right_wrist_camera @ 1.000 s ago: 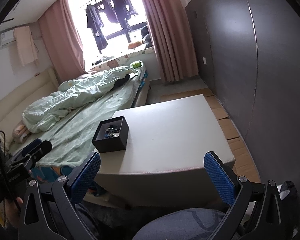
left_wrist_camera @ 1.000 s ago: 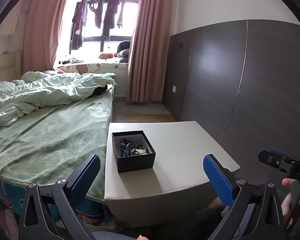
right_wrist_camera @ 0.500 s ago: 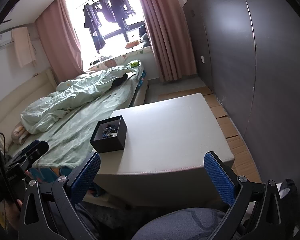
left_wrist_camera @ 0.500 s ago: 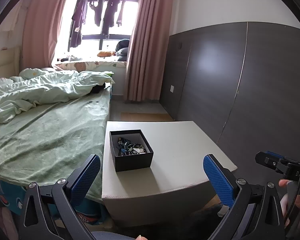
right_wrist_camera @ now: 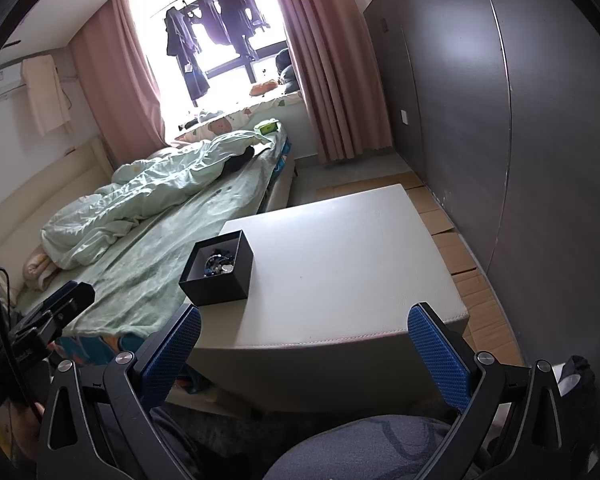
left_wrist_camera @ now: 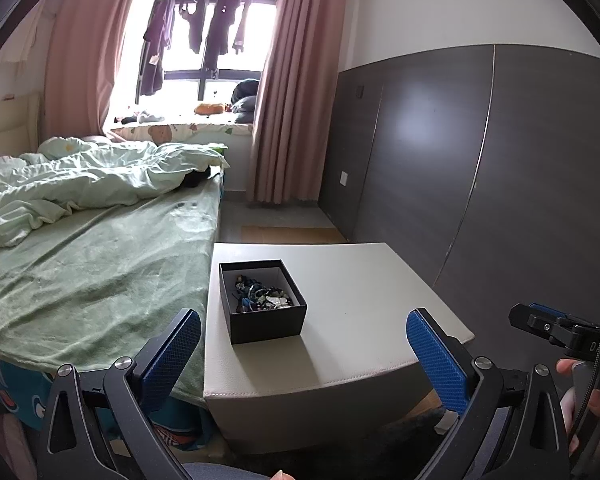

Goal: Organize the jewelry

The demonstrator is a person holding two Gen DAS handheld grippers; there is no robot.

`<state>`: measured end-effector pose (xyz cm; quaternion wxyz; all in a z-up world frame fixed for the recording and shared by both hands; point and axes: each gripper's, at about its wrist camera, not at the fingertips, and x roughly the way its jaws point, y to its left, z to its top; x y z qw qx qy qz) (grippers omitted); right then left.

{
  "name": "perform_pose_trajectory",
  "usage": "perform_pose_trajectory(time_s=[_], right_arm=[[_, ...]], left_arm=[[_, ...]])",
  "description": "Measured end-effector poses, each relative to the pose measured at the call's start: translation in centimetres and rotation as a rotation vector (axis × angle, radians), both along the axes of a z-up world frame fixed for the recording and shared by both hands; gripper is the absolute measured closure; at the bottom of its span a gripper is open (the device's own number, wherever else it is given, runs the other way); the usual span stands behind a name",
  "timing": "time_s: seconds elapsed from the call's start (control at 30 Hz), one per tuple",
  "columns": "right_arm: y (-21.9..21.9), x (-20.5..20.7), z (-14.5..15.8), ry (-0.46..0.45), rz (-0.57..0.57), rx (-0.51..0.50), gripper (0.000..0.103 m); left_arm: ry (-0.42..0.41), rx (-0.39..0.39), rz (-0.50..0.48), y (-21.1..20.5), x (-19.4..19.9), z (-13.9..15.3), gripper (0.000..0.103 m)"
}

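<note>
Black open-top box sits near the left edge of the pale padded table, beside the bed; jewelry lies heaped and tangled inside. Left gripper and right gripper both spread wide, holding nothing, short of the table. This fits a pile waiting to be sorted or one already gathered in.

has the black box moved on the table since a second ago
No. The black box sits at the same spot by the bed-side edge of the white table in both views; only the cameras shifted. Neither open gripper touches it.
</note>
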<state>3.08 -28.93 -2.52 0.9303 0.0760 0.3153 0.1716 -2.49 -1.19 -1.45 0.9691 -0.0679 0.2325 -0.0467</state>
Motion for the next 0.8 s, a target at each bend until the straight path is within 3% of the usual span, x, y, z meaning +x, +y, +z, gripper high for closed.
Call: perform_pose_trajectory(time_s=[0.8], right_arm=[[-0.12, 0.11, 0.02, 0.002, 0.001, 0.001, 0.000]], left_arm=[[-0.022, 0.015, 0.013, -0.33, -0.31, 0.18, 0.000]])
